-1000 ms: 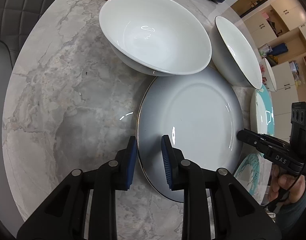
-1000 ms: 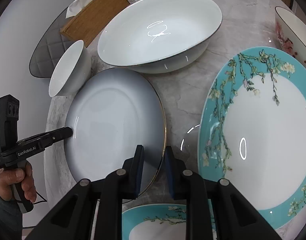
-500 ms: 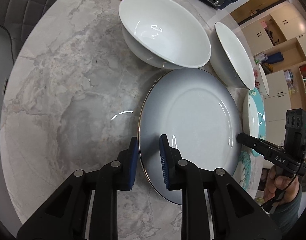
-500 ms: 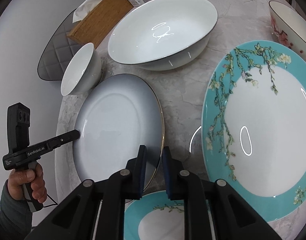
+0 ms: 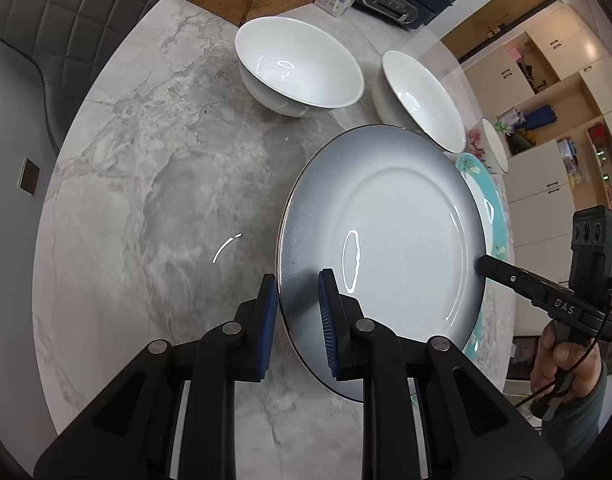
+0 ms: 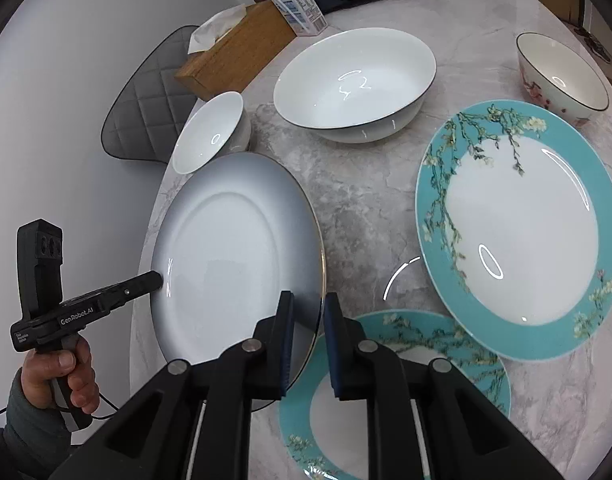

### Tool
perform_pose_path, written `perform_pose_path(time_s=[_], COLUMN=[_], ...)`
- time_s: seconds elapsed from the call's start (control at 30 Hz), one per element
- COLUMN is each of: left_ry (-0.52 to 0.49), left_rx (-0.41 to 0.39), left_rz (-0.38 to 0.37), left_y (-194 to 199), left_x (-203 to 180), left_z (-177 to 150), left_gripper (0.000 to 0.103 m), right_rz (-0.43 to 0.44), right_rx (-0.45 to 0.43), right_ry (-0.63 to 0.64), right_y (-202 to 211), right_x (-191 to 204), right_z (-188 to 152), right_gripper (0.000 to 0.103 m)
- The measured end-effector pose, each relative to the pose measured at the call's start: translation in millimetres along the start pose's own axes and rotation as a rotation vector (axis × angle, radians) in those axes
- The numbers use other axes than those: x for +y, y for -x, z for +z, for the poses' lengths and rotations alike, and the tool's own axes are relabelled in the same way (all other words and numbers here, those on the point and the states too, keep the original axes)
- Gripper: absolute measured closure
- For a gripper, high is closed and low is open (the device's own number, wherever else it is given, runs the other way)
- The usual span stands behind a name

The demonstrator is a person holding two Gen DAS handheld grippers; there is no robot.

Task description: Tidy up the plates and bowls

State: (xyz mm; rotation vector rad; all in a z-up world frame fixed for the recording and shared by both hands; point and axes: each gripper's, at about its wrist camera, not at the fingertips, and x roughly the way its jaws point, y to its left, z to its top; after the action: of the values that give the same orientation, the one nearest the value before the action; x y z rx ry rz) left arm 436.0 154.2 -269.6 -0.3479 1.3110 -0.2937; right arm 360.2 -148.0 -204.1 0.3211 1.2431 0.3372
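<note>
Grey plate (image 5: 390, 236) hangs above the marble table (image 5: 145, 200), apparently clear of it; the left gripper (image 5: 295, 320) and right gripper (image 6: 308, 342) each clamp opposite edges of its rim; white bowls (image 6: 354, 84) stand beyond; teal floral plates (image 6: 518, 232) lie beside.

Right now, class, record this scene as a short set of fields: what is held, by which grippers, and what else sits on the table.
held item: grey plate, gripped at opposite rims
left gripper: shut on the plate's rim
right gripper: shut on the plate's other rim
plate state: apparently lifted, overlapping a small teal floral plate
plates on table: large teal floral plate
bowls: large white bowl, small white bowl, pink-flowered bowl
surface: marble table
</note>
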Motion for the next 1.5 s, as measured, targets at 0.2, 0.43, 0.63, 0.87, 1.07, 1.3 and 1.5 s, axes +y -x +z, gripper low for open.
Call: perform_pose_path(time_s=[0.2, 0.43, 0.63, 0.87, 1.07, 1.3, 1.5], left_ry=[-0.035, -0.072, -0.096, -0.097, -0.041, -0.036, -0.019], left_rx=[-0.01, 0.026, 0.094, 0.109, 0.129, 0.139, 0.14], left_rz=[-0.02, -0.048, -0.038, -0.004, 0.01, 0.024, 0.028], left_y=[33, 47, 35, 21, 9, -10, -23], left_x=[-15, -27, -36, -54, -62, -76, -77], left_z=[-45, -110, -165, -226, -269, -299, -303], left_gripper=[0.085, 0.085, 0.086, 0.087, 0.087, 0.087, 0.087], right_rz=[0.003, -0.012, -0.034, -0.025, -0.011, -0.022, -0.02], right_rx=[-0.033, -0.043, 0.007, 0.06, 0.092, 0.135, 0.133], right_ry=[-0.022, -0.071, -0.113, -0.126, -0.097, -0.106, -0.096], right_y=[38, 67, 70, 60, 59, 53, 53], right_x=[14, 15, -1, -34, -51, -78, -89], right_z=[-52, -133, -196, -245, -275, -295, -299], right_gripper=[0.086, 0.086, 0.086, 0.086, 0.085, 0.085, 0.085])
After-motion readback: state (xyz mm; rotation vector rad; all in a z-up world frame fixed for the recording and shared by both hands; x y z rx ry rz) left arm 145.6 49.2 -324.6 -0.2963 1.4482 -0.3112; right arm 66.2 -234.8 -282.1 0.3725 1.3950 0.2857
